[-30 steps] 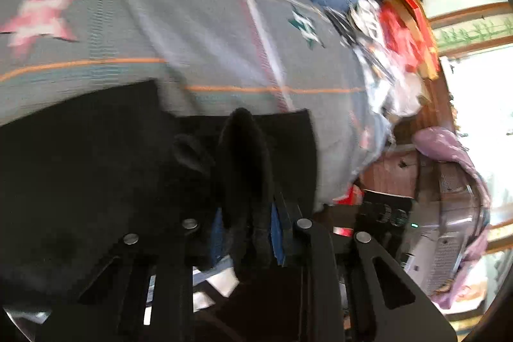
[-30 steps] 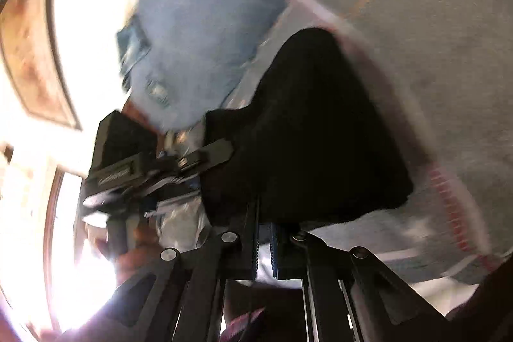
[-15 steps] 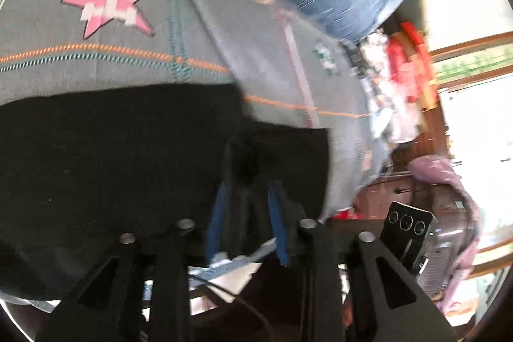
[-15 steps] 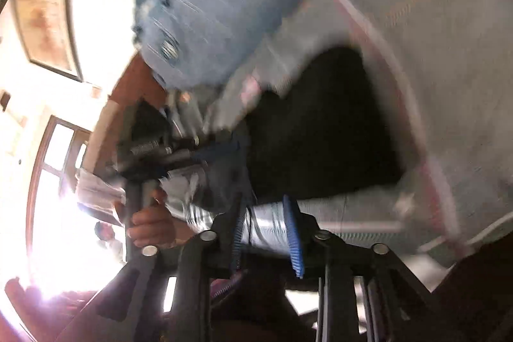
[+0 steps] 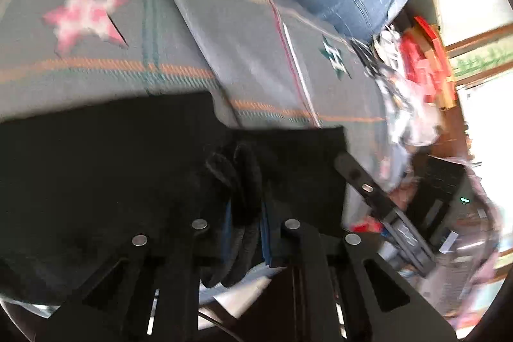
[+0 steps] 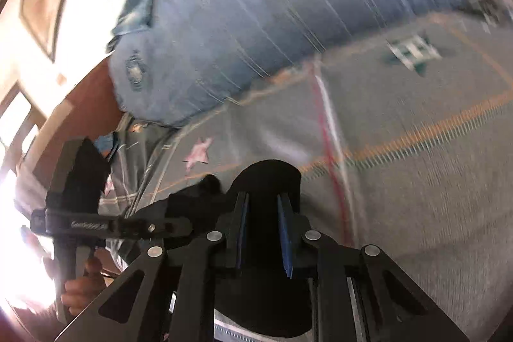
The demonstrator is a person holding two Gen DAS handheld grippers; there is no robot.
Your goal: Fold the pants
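Grey star-print bedspread point(image 5: 198, 31) w/ blue bolster point(image 6: 256, 12) behind, left claw point(image 5: 245, 207) clamped on black pants point(image 5: 96, 169), right claw point(image 6: 261, 213) parted, empty.

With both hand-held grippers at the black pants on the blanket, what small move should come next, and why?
Probably the right hand-held gripper should close on the black pants. Its jaws stand apart with dark cloth between them, while the left hand-held gripper is already clamped on a bunched fold. With both ends held, the cloth could be carried over the grey star-patterned blanket for the fold.
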